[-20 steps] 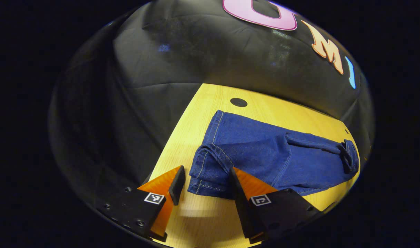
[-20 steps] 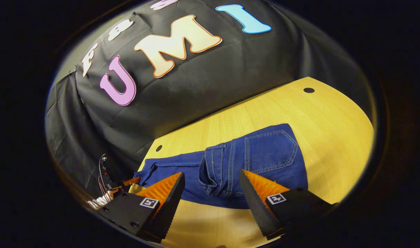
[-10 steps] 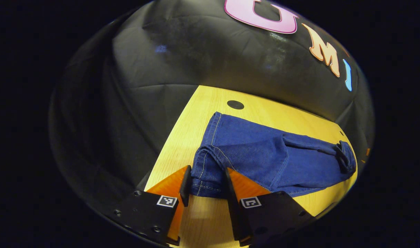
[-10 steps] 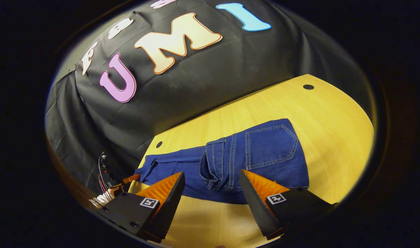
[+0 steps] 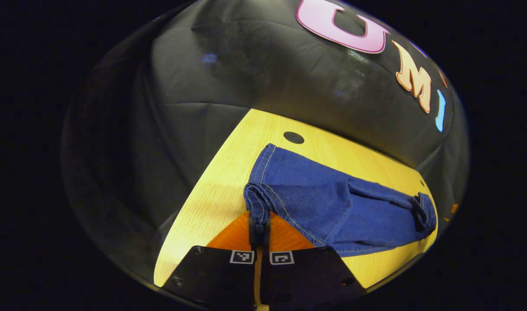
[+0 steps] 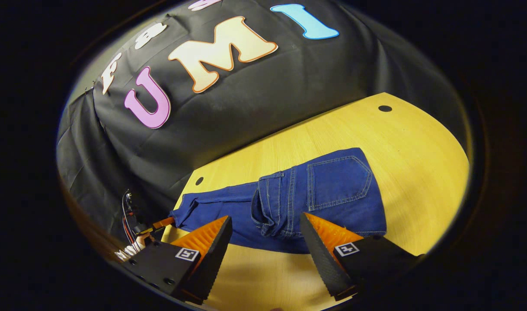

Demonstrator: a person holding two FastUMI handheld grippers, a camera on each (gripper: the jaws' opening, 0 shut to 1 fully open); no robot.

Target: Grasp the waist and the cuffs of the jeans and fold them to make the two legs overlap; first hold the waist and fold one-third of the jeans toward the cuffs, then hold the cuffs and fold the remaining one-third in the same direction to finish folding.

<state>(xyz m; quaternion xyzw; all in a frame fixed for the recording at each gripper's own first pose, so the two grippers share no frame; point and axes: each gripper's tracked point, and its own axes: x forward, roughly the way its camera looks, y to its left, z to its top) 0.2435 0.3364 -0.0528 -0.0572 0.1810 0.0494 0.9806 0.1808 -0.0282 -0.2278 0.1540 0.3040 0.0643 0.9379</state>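
With both fingers squeezed together low centre in the left gripper view, left gripper (image 5: 259,229) clamped tight on the cuffs (image 5: 258,206) of the jeans (image 5: 332,203), denim bunched up right between the tips. From there, jeans stretching off toward the right edge of that frame, ending in a rolled lump of fabric at far right, all lying on the yellow wooden table (image 5: 211,190). Small dark hole (image 5: 293,138) in the tabletop just above the far cuff hem. Over in the right gripper view, right gripper (image 6: 265,235) spread wide at the bottom of the frame, nothing pinched, fingers standing either side of the folded waist (image 6: 274,207) but hard to say if touching cloth. Back pocket (image 6: 339,181) facing up, centre right. Legs running off to the lower left, where the other gripper's tip pokes in at the cuff end, with some red and white wires (image 6: 127,216) next to it. Black cloth wall (image 6: 254,99) across the top of both frames.
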